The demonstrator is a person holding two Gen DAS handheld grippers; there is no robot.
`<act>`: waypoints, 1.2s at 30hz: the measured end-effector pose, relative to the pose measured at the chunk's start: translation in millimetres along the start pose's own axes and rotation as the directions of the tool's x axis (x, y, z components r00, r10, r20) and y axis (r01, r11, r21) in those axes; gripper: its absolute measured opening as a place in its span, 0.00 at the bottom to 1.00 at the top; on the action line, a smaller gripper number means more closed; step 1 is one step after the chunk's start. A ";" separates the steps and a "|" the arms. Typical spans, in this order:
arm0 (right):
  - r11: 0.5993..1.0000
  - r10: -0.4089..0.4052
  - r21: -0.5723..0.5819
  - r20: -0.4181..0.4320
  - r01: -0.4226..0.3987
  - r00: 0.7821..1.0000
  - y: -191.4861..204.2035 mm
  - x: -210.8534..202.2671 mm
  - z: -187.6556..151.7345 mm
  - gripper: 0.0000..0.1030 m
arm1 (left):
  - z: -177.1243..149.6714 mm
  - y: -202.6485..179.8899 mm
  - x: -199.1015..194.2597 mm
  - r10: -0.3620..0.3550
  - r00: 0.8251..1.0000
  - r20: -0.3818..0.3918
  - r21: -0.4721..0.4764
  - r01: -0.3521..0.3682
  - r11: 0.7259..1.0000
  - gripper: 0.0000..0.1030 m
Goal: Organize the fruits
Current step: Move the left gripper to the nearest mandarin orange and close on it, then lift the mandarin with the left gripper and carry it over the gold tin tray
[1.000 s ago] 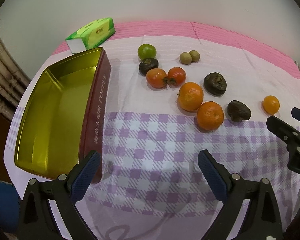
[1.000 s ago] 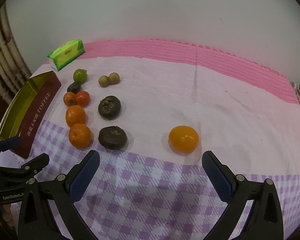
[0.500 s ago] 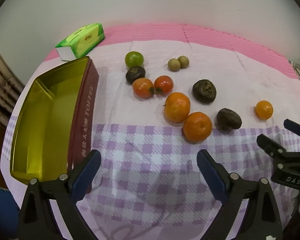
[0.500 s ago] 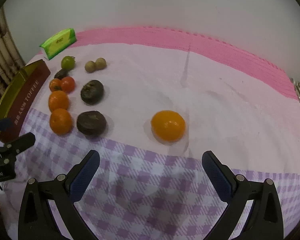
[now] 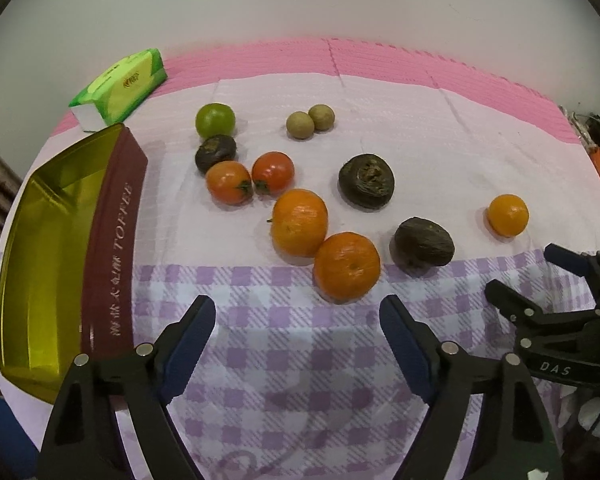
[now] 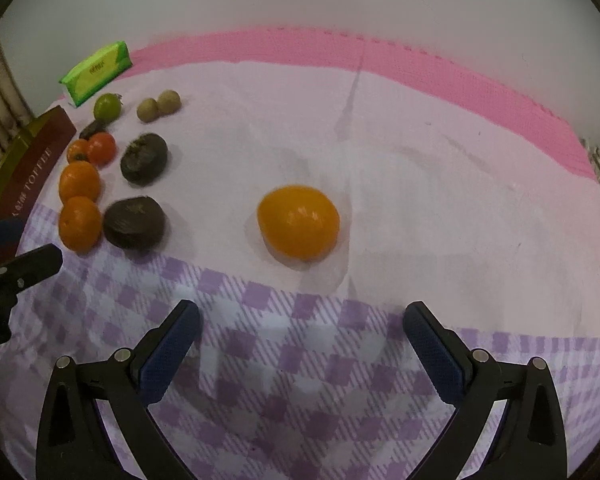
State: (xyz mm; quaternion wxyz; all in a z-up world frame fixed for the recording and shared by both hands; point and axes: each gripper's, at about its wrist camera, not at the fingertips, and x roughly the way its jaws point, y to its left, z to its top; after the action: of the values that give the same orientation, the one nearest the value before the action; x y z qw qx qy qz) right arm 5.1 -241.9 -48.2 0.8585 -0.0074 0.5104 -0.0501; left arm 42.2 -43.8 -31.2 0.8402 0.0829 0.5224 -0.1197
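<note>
Hovering jaws over scattered fruits (image 5: 346, 267)

1. Green tissue pack (image 5: 120, 88): upper left of frame, lying on the pink mat (image 5: 380, 60).
2. Checked purple-and-white cloth (image 5: 300, 360): covers the bench, lower frame.
3. White wall (image 5: 300, 0): across the top.

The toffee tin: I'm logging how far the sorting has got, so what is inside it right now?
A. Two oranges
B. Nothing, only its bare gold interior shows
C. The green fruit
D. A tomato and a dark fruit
B: in the left wrist view the toffee tin shows only its bare gold interior, while the oranges, the tomatoes and the green fruit all lie on the cloth.
</note>
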 end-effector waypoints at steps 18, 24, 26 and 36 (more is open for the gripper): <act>0.999 -0.028 -0.021 0.038 0.029 0.999 -1.7 0.2 -1.9 1.00 | 14.0 -13.7 25.6 -0.039 0.999 -0.024 -0.010 0.039 0.999 0.55; 1.000 -0.021 -0.015 0.041 0.022 0.999 -0.6 1.1 -1.5 1.00 | 16.2 -15.8 29.5 -0.048 0.999 -0.022 -0.011 0.048 0.999 0.50; 1.000 -0.020 -0.014 0.044 0.020 0.999 -0.5 1.1 -1.6 1.00 | 16.7 -16.4 30.4 -0.048 0.999 -0.020 -0.001 0.047 0.999 0.47; 1.000 -0.016 -0.010 0.045 0.016 0.999 -0.7 0.8 -1.6 1.00 | 17.8 -19.0 30.7 -0.060 0.998 -0.013 0.020 0.060 0.998 0.33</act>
State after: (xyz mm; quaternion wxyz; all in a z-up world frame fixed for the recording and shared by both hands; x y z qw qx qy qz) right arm 4.1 -242.7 -49.7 0.8693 -0.0172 0.4910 -0.0539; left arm 65.1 -70.3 -51.3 0.8321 0.0765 0.5285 -0.1497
